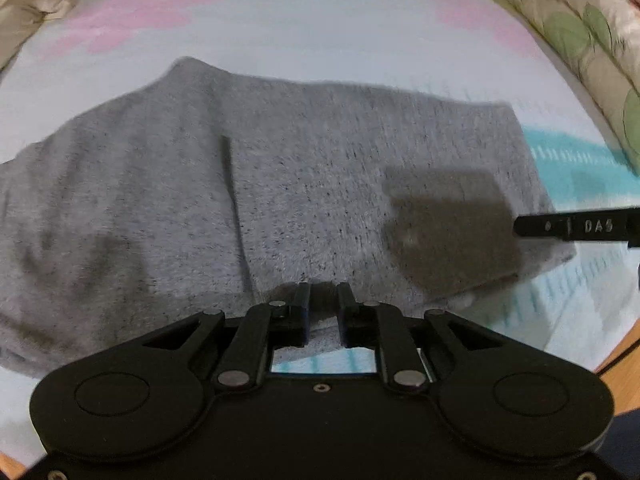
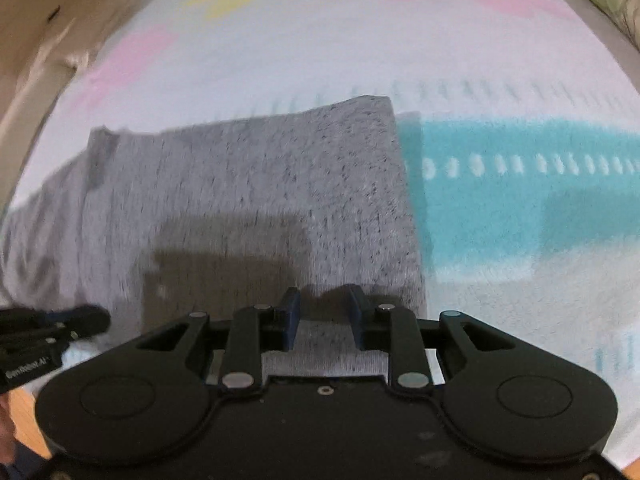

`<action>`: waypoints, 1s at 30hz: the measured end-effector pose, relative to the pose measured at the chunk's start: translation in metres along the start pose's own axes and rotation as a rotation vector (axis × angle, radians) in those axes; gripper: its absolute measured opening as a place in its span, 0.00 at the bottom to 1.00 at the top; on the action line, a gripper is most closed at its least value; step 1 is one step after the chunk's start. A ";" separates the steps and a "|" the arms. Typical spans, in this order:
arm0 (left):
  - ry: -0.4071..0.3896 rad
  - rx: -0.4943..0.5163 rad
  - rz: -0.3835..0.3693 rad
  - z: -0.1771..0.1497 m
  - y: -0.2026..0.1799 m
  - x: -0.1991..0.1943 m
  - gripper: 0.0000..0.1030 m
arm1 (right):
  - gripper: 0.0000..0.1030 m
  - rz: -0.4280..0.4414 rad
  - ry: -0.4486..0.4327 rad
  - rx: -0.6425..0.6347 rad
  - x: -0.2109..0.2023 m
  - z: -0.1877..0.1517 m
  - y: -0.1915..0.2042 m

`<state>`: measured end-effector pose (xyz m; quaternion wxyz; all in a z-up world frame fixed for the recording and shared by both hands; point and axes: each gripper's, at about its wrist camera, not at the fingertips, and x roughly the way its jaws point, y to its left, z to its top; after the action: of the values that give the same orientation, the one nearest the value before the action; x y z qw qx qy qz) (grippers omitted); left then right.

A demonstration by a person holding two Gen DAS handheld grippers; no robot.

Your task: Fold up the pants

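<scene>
Pants (image 1: pixel 280 184) lie flat on the patterned sheet (image 1: pixel 320 40), long axis running 9 to 3 o'clock across both my views, and look already folded at least once. My left gripper (image 1: pixel 323 312) hangs over the near hem, jaws narrow, nothing pinched. My right gripper (image 2: pixel 323 320) is wider and empty, near the 3 o'clock end. That short edge (image 2: pixel 404 200) lies nearest my right hand.

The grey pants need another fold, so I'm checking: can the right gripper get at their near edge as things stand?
Probably yes. The right gripper hangs over the grey pants near edge, jaws apart and empty, nothing between.
</scene>
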<state>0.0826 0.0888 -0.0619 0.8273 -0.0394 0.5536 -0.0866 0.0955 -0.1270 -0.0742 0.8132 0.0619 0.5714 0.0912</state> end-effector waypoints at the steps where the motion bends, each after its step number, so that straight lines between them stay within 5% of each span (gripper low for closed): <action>1: -0.019 -0.013 0.001 0.000 0.002 -0.004 0.22 | 0.30 0.017 -0.015 -0.004 -0.002 0.002 0.004; 7: -0.079 -0.094 0.079 0.012 0.035 -0.019 0.22 | 0.30 -0.021 -0.121 -0.044 -0.007 0.019 0.014; 11: -0.098 -0.225 0.115 0.017 0.081 -0.034 0.22 | 0.24 -0.095 0.018 0.064 0.025 0.036 0.002; 14: -0.140 -0.325 0.150 0.015 0.123 -0.054 0.22 | 0.24 -0.096 0.006 0.108 0.023 0.041 0.005; 22: -0.179 -0.572 0.256 -0.005 0.218 -0.082 0.29 | 0.24 0.087 -0.076 -0.044 0.006 0.058 0.095; 27: -0.156 -0.599 0.318 -0.029 0.240 -0.082 0.30 | 0.24 0.169 -0.051 -0.172 0.014 0.060 0.154; 30: -0.151 -0.617 0.331 -0.046 0.243 -0.082 0.41 | 0.24 0.180 -0.044 -0.252 0.019 0.053 0.179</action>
<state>0.0336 0.3440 -0.0438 0.8179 -0.2035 0.4898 0.2230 0.1378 0.0522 -0.0370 0.8153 0.0126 0.5298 0.2334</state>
